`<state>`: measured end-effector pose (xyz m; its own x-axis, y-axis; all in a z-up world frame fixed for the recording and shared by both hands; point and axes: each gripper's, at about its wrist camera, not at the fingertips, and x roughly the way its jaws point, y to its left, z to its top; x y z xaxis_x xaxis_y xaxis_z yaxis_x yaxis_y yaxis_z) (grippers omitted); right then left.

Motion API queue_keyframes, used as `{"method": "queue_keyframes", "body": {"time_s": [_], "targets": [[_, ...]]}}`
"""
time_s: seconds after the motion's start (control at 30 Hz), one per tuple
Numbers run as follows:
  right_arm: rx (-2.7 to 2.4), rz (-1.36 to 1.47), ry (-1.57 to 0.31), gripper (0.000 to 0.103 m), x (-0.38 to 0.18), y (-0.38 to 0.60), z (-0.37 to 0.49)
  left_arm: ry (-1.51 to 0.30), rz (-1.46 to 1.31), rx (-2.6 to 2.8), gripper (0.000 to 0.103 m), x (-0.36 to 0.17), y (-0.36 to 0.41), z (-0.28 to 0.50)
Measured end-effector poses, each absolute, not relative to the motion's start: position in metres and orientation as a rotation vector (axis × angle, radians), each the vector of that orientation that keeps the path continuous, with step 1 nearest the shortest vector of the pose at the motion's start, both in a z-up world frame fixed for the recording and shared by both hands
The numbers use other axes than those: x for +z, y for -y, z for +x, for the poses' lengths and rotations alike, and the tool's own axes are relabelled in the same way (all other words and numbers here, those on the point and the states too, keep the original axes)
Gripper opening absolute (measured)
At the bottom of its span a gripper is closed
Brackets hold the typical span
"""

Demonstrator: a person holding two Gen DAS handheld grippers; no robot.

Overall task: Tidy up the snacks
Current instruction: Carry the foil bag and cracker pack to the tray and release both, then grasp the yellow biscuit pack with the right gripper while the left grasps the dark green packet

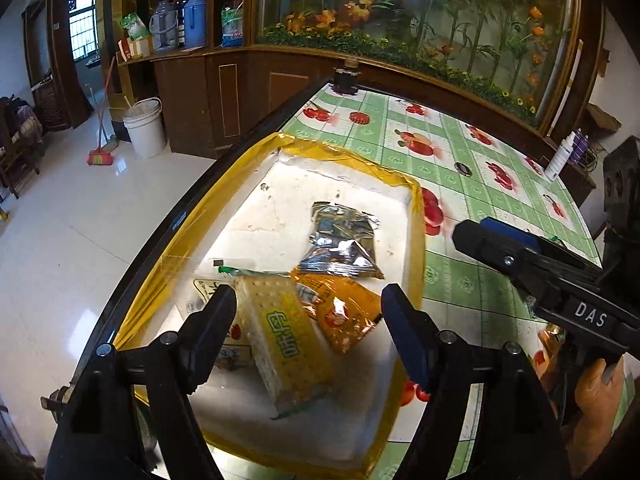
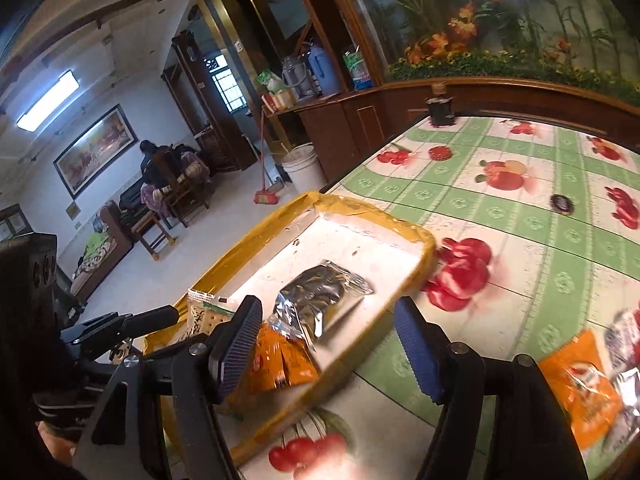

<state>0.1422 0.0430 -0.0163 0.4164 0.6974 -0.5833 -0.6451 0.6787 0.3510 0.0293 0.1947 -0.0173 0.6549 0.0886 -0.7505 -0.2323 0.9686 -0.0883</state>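
Observation:
A white foam tray [image 1: 320, 168] with a yellow taped rim sits at the table's left edge. In it lie a silver packet [image 1: 344, 240], an orange packet [image 1: 340, 312], a yellow cracker pack [image 1: 288, 340] and a white-and-green packet [image 1: 204, 290]. My left gripper [image 1: 310, 328] hangs open over the tray, and the cracker pack lies loose below the gap between its fingers. My right gripper [image 2: 328, 348] is open with nothing in it, over the tray's right rim [image 2: 424, 240]. The right wrist view shows an orange packet [image 2: 580, 392] and a silver-and-white packet [image 2: 628, 336] on the tablecloth to the right.
The green fruit-print tablecloth [image 1: 460, 148] carries a black jar [image 1: 346, 78] at the far edge, a small dark disc [image 1: 464, 169] and a white bottle [image 1: 560, 160]. The table edge drops to the floor at left, where a white bucket [image 1: 144, 128] and a broom stand.

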Motion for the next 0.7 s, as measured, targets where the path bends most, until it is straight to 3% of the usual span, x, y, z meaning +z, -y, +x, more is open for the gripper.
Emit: {"method": "queue_keyframes", "body": {"time_s": [0.7], "targets": [[0.617,0.152,-0.749,0.084,-0.017,0.091,0.089,-0.845,-0.119,0.066,0.075,-0.009,-0.133,0.021]]}}
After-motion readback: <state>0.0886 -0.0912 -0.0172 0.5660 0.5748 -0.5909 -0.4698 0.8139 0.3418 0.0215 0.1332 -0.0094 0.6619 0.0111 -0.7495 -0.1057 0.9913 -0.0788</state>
